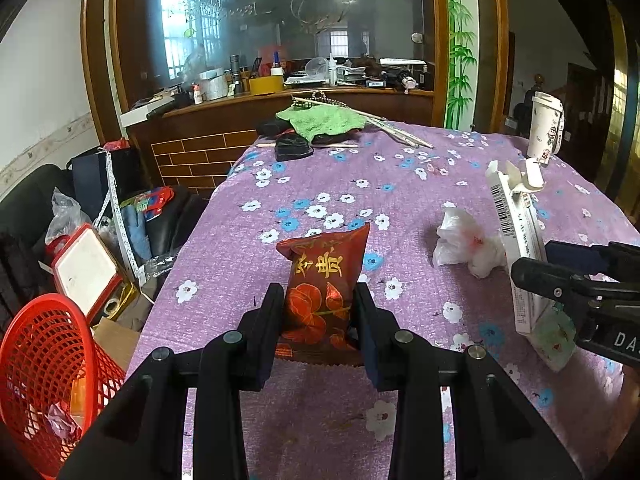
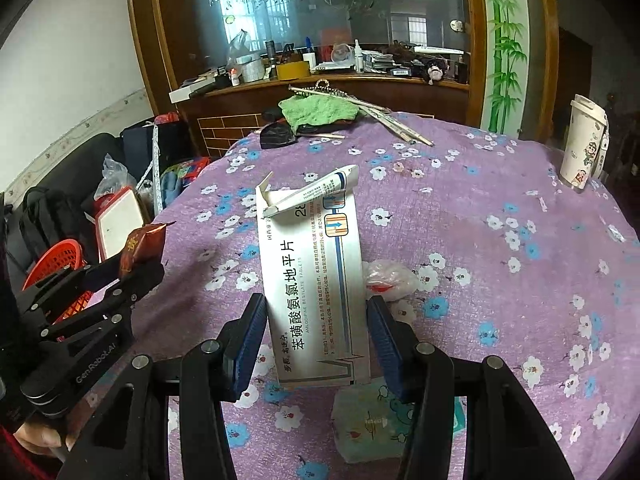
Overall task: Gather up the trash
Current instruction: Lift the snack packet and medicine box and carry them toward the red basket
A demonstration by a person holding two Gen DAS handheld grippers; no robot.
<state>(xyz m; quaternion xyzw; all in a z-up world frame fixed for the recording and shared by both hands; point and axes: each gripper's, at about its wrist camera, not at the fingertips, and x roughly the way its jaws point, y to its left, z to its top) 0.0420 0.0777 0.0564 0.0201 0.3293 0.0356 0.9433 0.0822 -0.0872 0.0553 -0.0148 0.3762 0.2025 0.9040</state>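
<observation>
Over the purple floral cloth (image 1: 248, 264), the left gripper (image 1: 319, 312) is clenched on a red snack packet (image 1: 326, 280), its two fingers pressed against the packet's sides; in the right wrist view that packet (image 2: 140, 246) pokes up from the black claw at the left table edge. The right gripper (image 2: 316, 316) grasps a white medicine box (image 2: 316, 276) by its long sides, blue pads against the card, the box raised off the cloth with its torn flap (image 2: 308, 194) standing open at the far end; from the left wrist view the same box (image 1: 516, 232) is seen edge-on, tilted, barcode showing. A crumpled white plastic bag (image 1: 466, 242) lies on the cloth just beside the box, and a small tissue pack (image 2: 372, 424) lies below the right fingers. A red mesh basket (image 1: 48, 368) sits off the table's left side with scraps inside. At the far end lie a green towel (image 1: 324, 120), a black pouch (image 1: 292, 148) and sticks (image 1: 400, 130); a white cup (image 2: 582, 144) stands far right.
</observation>
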